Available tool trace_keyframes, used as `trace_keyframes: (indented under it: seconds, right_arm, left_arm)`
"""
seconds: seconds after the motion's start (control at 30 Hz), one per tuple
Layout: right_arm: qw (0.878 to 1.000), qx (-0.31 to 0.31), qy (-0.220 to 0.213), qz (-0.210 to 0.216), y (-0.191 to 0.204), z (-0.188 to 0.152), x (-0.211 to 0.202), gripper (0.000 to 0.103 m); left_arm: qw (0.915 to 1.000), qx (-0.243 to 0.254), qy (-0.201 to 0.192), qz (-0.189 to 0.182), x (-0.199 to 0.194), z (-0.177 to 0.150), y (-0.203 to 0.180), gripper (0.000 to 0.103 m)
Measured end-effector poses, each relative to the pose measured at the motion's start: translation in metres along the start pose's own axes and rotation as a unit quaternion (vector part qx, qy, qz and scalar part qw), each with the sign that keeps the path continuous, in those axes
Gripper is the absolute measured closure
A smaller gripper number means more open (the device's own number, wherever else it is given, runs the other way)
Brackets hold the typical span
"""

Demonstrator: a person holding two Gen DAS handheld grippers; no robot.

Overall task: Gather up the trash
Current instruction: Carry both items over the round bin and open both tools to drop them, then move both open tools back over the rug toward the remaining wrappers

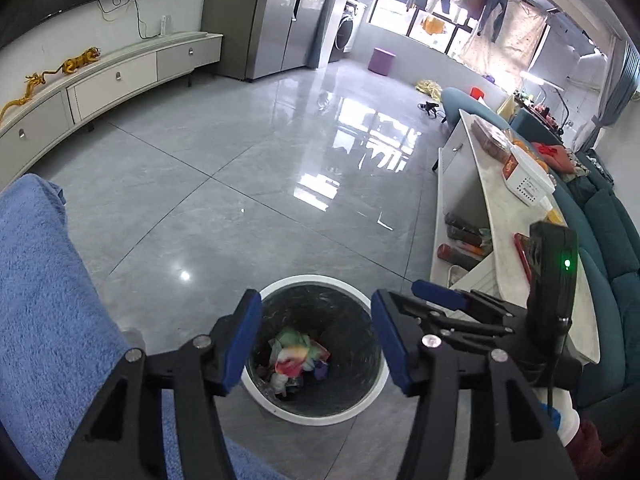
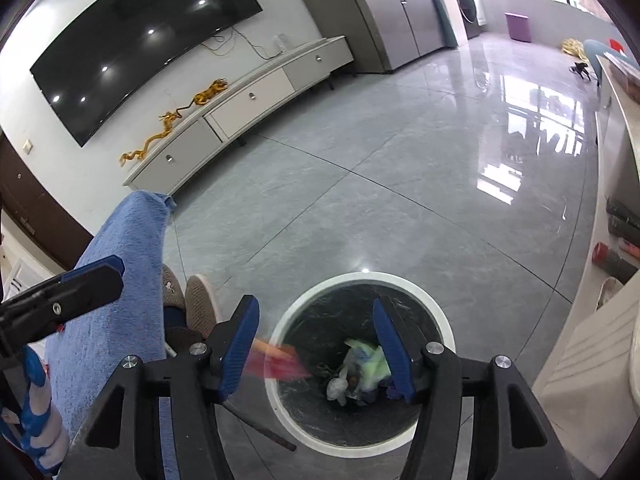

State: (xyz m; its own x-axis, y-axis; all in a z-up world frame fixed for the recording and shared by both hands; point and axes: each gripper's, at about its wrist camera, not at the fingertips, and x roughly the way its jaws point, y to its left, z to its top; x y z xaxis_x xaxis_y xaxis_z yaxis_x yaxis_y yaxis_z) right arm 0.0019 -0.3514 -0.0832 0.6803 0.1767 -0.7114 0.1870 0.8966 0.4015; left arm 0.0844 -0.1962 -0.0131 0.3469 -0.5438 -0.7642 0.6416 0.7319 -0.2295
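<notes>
A round white-rimmed trash bin (image 1: pixel 372 394) with a dark liner stands on the floor below both grippers; it also shows in the right wrist view (image 2: pixel 280 396). Crumpled colourful trash (image 1: pixel 298 362) lies at its bottom, also seen in the right wrist view (image 2: pixel 360 372). My left gripper (image 1: pixel 316 340) is open and empty above the bin. My right gripper (image 2: pixel 316 348) is open above the bin; a blurred red-orange piece of trash (image 2: pixel 280 362) is in the air between its fingers, over the bin's rim. The right gripper (image 1: pixel 460 308) also shows in the left wrist view.
A blue towel (image 1: pixel 44 300) covers the person's leg on the left, with slippered feet (image 2: pixel 196 300) beside the bin. A white coffee table (image 1: pixel 500 216) with boxes and clutter stands on the right, a teal sofa (image 1: pixel 612 240) behind it. A TV cabinet (image 2: pixel 248 96) lines the far wall.
</notes>
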Motion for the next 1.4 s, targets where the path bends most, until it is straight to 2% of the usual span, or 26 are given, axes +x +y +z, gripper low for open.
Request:
trace_keyframes:
  seconds: [0.13,0.37,0.47,0.67,0.83,1.03,1.23,1.27,1.4]
  right_arm:
    - [1.000,0.002,-0.002,-0.004,-0.004,-0.003,-0.005,0.046]
    - [1.000,-0.001,-0.017,-0.004,0.003,0.001,-0.012,0.046]
    - [1.000,-0.011,-0.026,0.000,0.012,0.003,-0.019,0.045]
    - [0.998,-0.038,-0.050,0.013,0.043,0.009,-0.036,0.043]
    - [0.995,-0.075,-0.065,0.028,0.076,0.014,-0.049,0.043]
    - [0.989,-0.115,-0.076,0.048,0.119,0.017,-0.055,0.043]
    - [0.984,-0.145,-0.075,0.073,0.159,0.011,-0.055,0.043]
    - [0.983,-0.153,-0.071,0.077,0.169,0.010,-0.053,0.043]
    - [0.978,-0.178,-0.062,0.090,0.196,0.004,-0.048,0.042]
  left_arm:
    - [0.9999,-0.002,-0.004,0.011,0.001,0.000,-0.001,0.048]
    - [0.9974,-0.018,-0.030,0.063,-0.020,-0.009,0.015,0.047]
    - [0.9947,-0.022,-0.050,0.087,-0.040,-0.013,0.025,0.039]
    - [0.9856,-0.051,-0.098,0.128,-0.089,-0.023,0.054,0.038]
    - [0.9769,-0.070,-0.123,0.160,-0.126,-0.038,0.080,0.038]
    - [0.9578,-0.105,-0.152,0.220,-0.177,-0.070,0.122,0.038]
    - [0.9264,-0.150,-0.170,0.301,-0.220,-0.111,0.161,0.038]
    - [0.9192,-0.159,-0.171,0.317,-0.227,-0.122,0.168,0.038]
    - [0.9030,-0.204,-0.178,0.334,-0.249,-0.154,0.191,0.037]
